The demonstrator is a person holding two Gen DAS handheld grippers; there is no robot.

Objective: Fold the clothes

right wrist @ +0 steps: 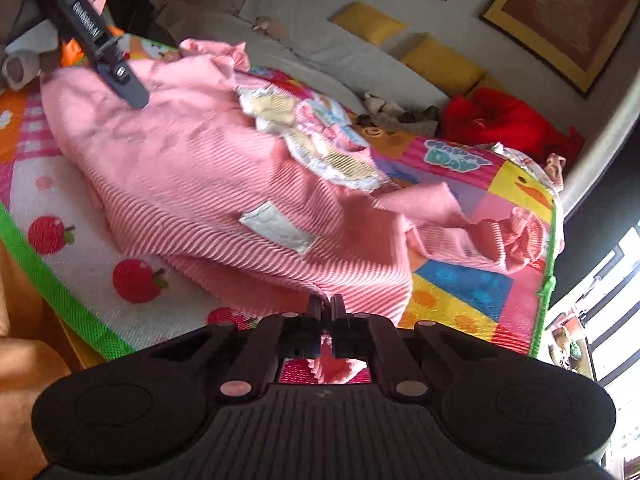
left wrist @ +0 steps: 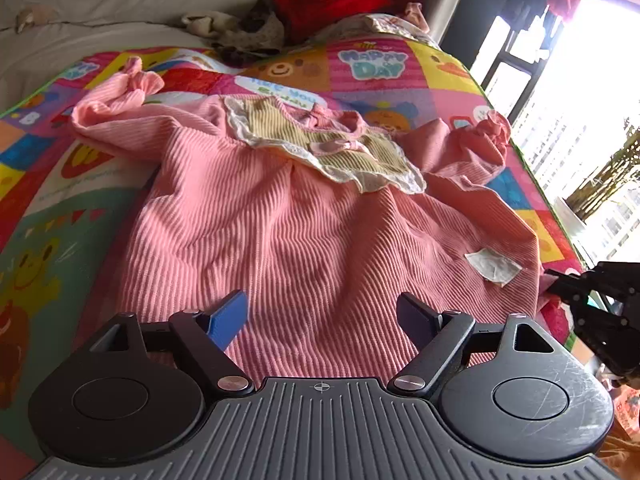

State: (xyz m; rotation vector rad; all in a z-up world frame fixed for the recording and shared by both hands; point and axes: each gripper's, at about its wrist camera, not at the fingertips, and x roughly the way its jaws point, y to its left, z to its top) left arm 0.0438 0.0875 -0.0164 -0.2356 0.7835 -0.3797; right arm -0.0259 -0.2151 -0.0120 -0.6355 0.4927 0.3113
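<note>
Pink ribbed child's dress [left wrist: 280, 216] lies on patchwork mat [left wrist: 440, 68]; left gripper [left wrist: 320, 320] gapes empty, right gripper [right wrist: 328, 308] pinches its hem.

Black tongs [left wrist: 320, 316], blue pads [left wrist: 228, 320]

Colourful play mat [left wrist: 440, 68], yellow cushions [right wrist: 440, 60] (two), framed pictures [right wrist: 560, 20]

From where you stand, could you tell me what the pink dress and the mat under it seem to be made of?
Pink dress: soft ribbed knit, matte, judging by its fine wavy ridges; the collar has a lace-like edge. Mat: printed, slightly textured, probably woven plastic or foam; hard to tell.
</note>
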